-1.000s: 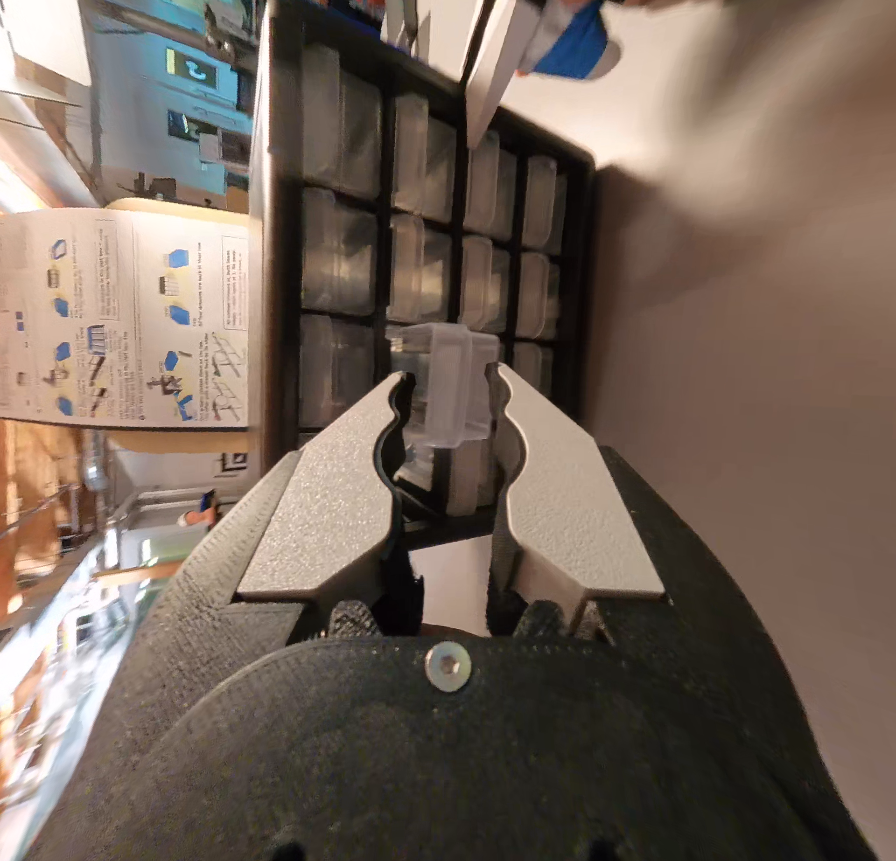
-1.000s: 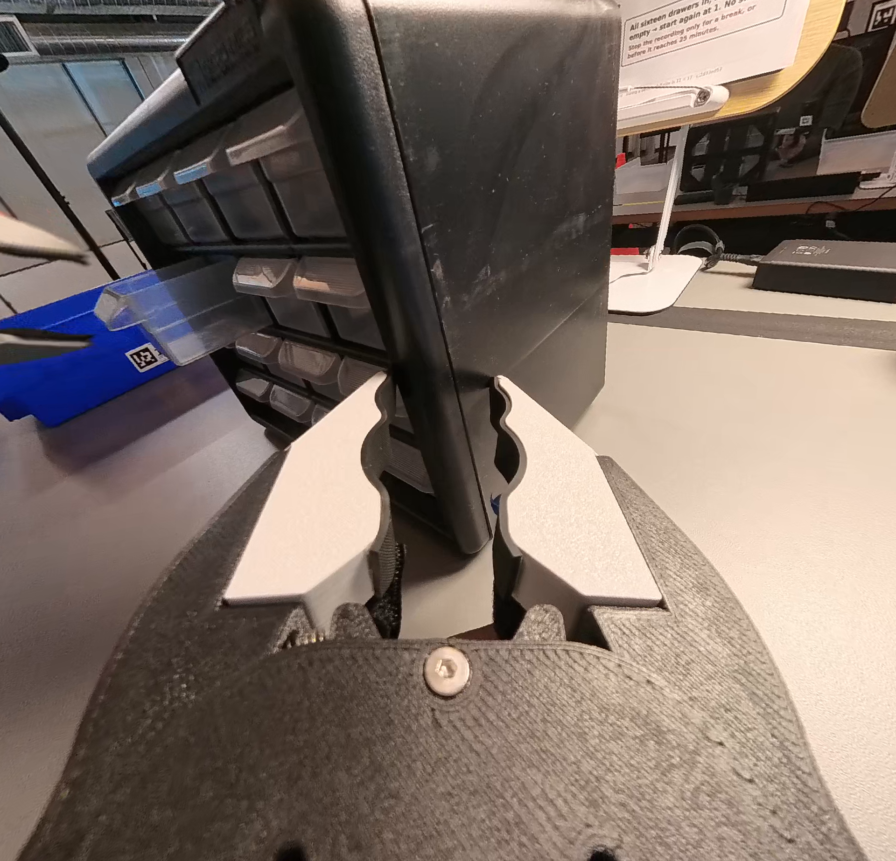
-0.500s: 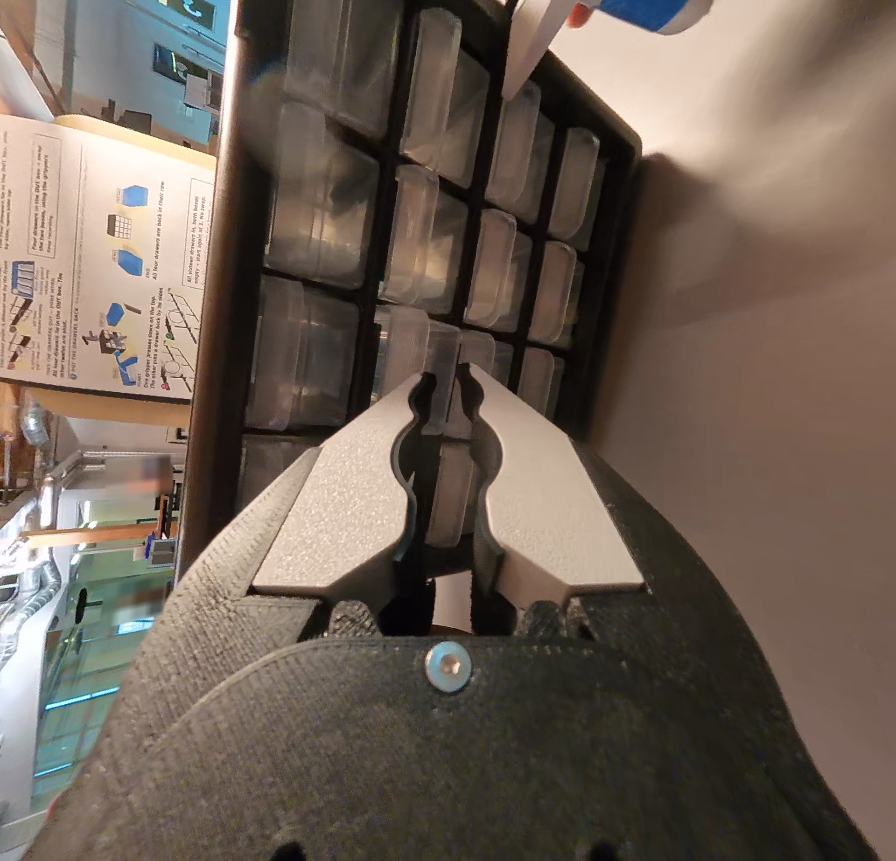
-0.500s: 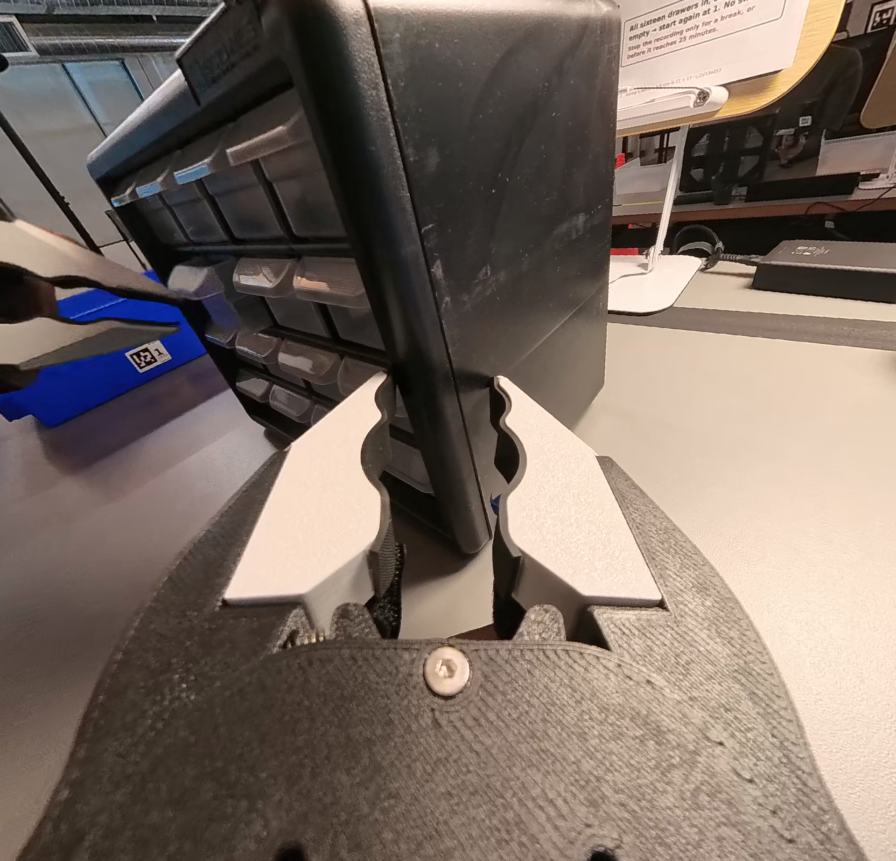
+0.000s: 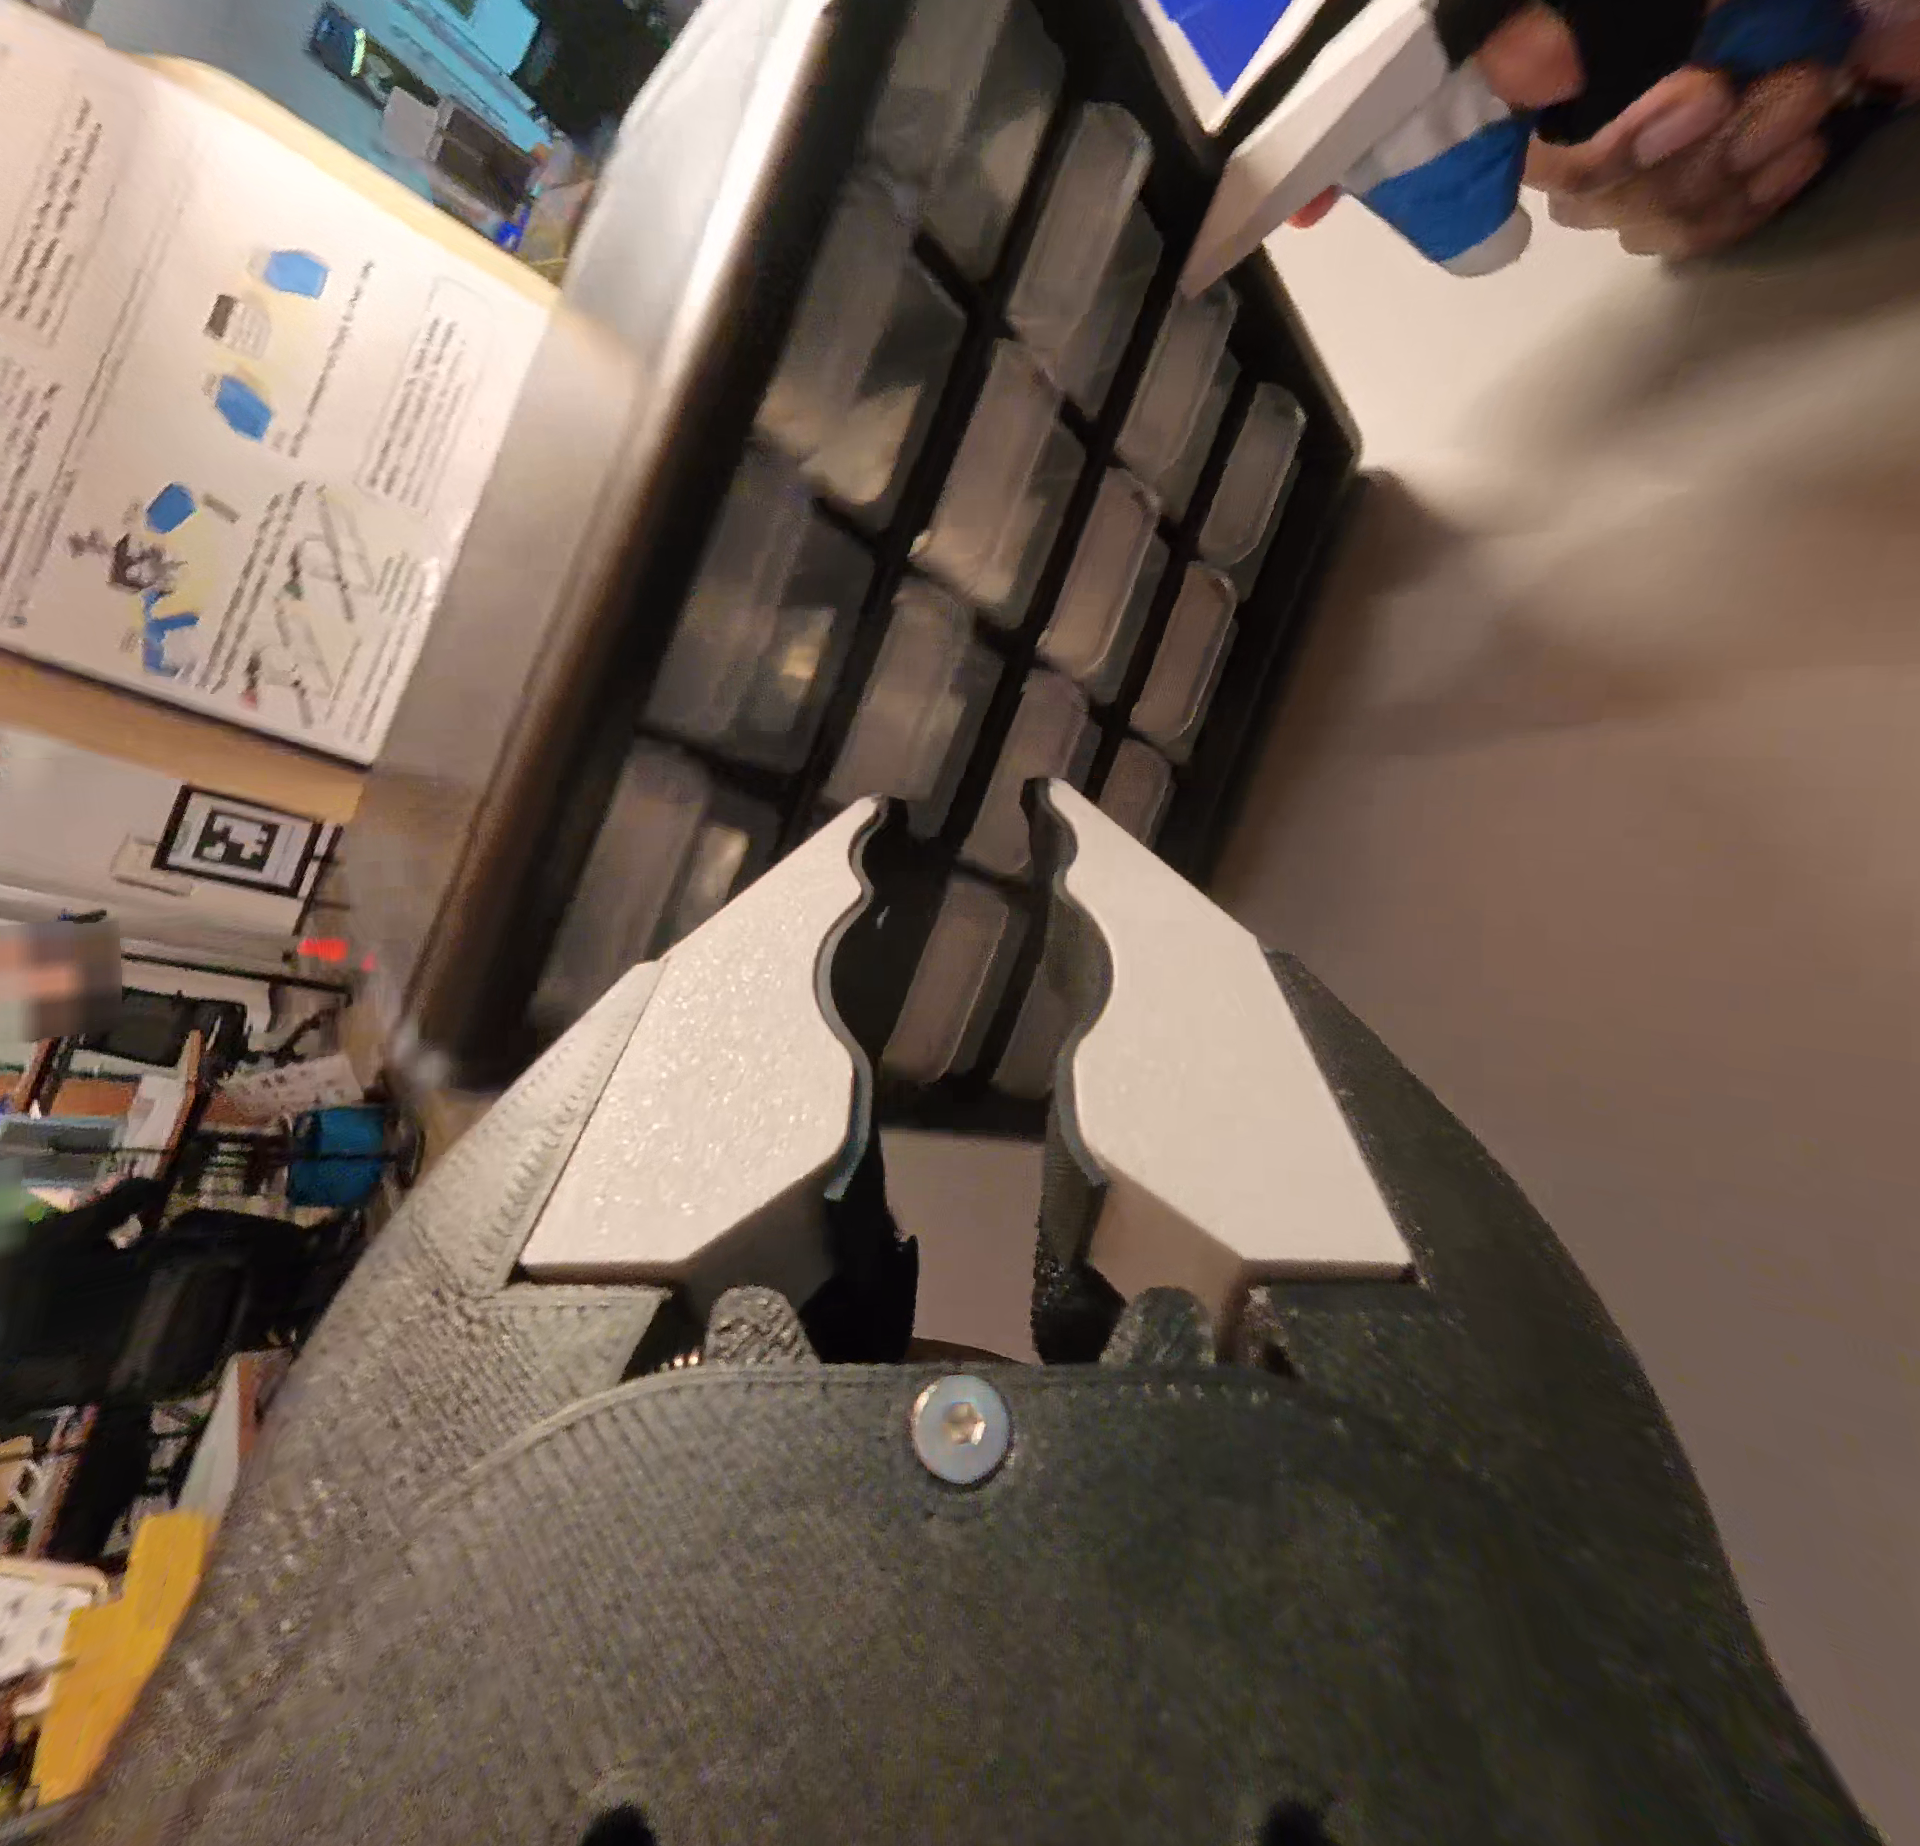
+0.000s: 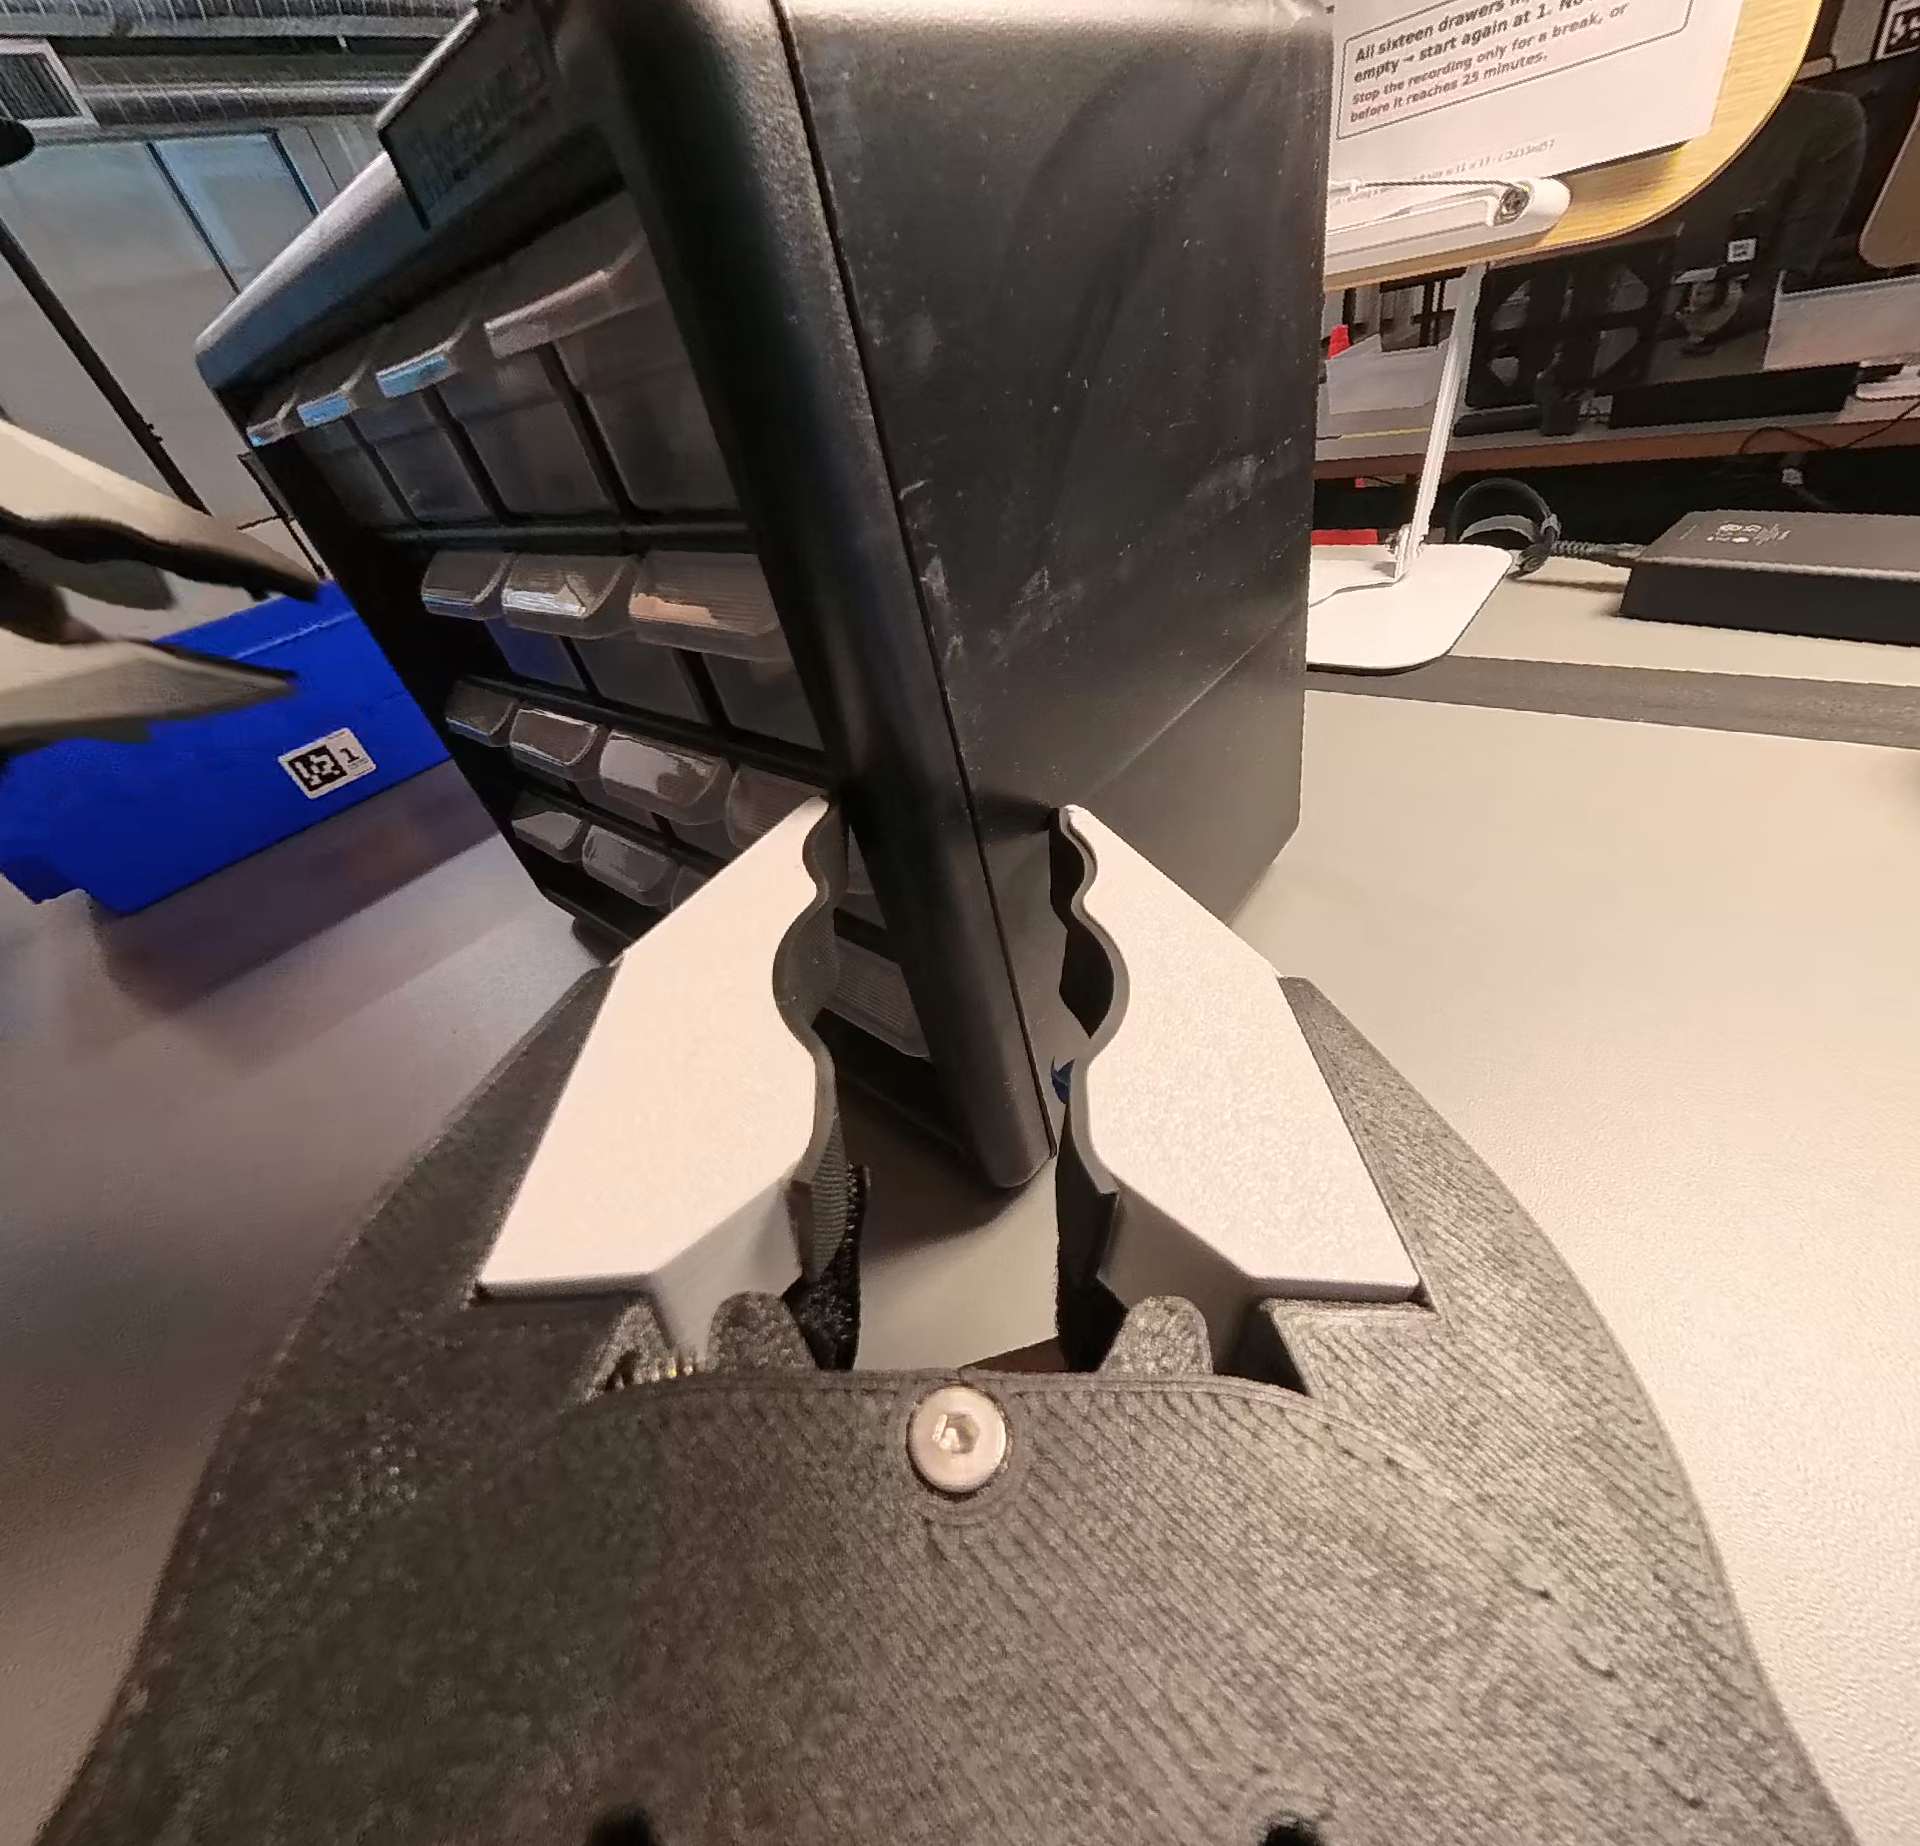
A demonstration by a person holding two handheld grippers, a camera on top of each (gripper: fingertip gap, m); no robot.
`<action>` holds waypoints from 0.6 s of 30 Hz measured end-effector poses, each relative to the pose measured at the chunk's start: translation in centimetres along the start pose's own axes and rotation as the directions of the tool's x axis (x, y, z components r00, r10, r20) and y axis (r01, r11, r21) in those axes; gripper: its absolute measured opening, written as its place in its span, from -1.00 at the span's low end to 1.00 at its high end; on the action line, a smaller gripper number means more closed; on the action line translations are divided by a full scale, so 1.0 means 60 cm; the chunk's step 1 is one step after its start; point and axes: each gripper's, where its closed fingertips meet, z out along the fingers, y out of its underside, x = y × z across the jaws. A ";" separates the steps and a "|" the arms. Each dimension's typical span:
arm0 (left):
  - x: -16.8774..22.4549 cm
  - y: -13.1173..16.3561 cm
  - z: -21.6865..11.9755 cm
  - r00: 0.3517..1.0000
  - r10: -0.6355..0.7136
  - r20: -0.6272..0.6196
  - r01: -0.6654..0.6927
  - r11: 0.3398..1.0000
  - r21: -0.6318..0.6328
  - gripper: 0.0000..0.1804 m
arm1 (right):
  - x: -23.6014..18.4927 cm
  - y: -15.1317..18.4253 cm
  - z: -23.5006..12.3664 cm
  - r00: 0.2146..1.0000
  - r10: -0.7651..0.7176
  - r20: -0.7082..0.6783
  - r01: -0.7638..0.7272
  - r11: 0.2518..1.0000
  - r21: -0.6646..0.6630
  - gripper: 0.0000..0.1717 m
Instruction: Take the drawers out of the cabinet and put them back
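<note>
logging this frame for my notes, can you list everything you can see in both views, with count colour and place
cabinet: one, black, upright on the table, right gripper at its front corner
drawers: clear plastic, a grid filling the cabinet front, all pushed in as far as visible
bin: one, blue, with a square marker tag, on the table left of the cabinet
table: one, pale grey
instruction sheet: one, white with blue pictures, on a wooden board behind the cabinet
stand: one, white, foot on the table behind the cabinet
flat box: one, black, far right of the table
left gripper: grey fingers, open, empty, before the drawers
right gripper: grey fingers astride the cabinet's front corner; contact unclear
hand: on the right gripper's handle
</note>
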 end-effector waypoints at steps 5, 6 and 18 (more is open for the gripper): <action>-0.105 0.077 -0.105 0.975 -0.160 0.153 0.169 0.984 -0.047 -0.71 | 0.000 0.000 0.000 1.000 -0.001 -0.001 0.001 1.000 0.000 -0.52; -0.134 0.106 -0.129 0.956 -0.210 0.204 0.229 0.971 -0.075 -0.71 | 0.000 0.000 0.000 1.000 -0.002 -0.002 0.002 1.000 0.000 -0.52; -0.269 0.554 -0.273 0.537 -0.634 0.556 0.839 0.467 -0.278 -0.53 | 0.000 0.000 0.000 1.000 -0.012 -0.012 0.012 1.000 0.001 -0.53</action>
